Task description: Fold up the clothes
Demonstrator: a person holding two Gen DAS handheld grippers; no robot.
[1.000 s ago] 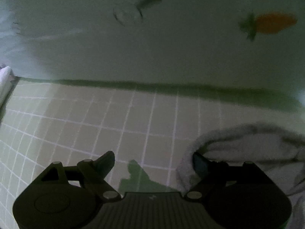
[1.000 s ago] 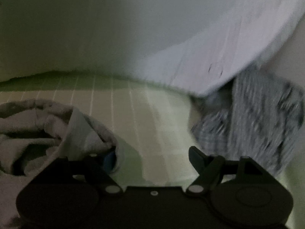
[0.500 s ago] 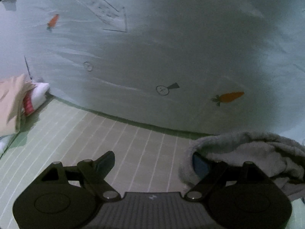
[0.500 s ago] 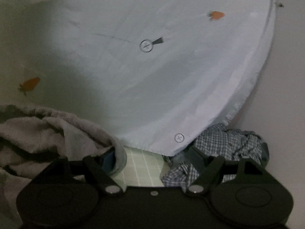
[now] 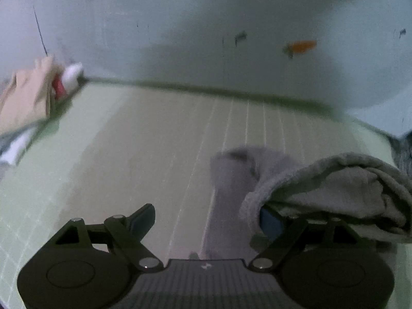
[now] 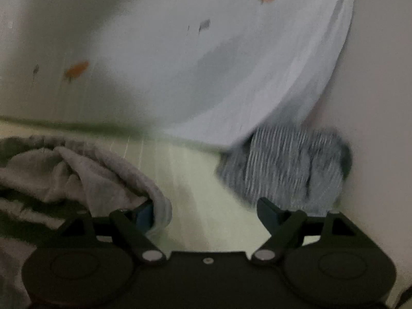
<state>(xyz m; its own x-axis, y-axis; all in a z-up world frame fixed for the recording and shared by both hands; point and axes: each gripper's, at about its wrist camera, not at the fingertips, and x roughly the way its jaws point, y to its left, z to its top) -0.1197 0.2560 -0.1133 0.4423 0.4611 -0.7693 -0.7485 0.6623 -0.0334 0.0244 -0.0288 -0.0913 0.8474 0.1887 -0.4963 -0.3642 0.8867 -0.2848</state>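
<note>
Grey garment [image 5: 334, 188] hangs bunched btwn both grippers, over a green grid mat [image 5: 144, 154]. Left gripper [image 5: 206, 219]: fingers spread wide, w/ the garment's edge draped over the right-hand finger [image 5: 270, 221] and hooked on its blue pad; left-hand finger [image 5: 143, 217] bare, nothing btwn the two, so not clamping anything. A limb of the same garment trails down onto the mat just ahead of that gripper, blurred. Right gripper [image 6: 206, 213]: fingers also spread wide, garment [image 6: 85, 175] wrapped round the left-hand finger [image 6: 144, 216], covering most of its blue pad; right-hand finger [image 6: 270, 213] free. Rest of the fabric sags in folds off to the left side of the right wrist view. Behind the mat lies a pale sheet [image 5: 206, 38] w/ orange carrot prints [image 5: 300, 46] and small dark marks; its edge meets the mat along a dark line. Checked shirt [image 6: 283, 164] crumpled at the sheet's corner, next to a white wall [image 6: 378, 103], near the right gripper but apart from it. In the left wrist view, far left, a pile of clothes [image 5: 28, 95]: beige, red, white pieces, at the mat's edge, well apart from the garment. Both views blurred; fabric detail unclear.
</note>
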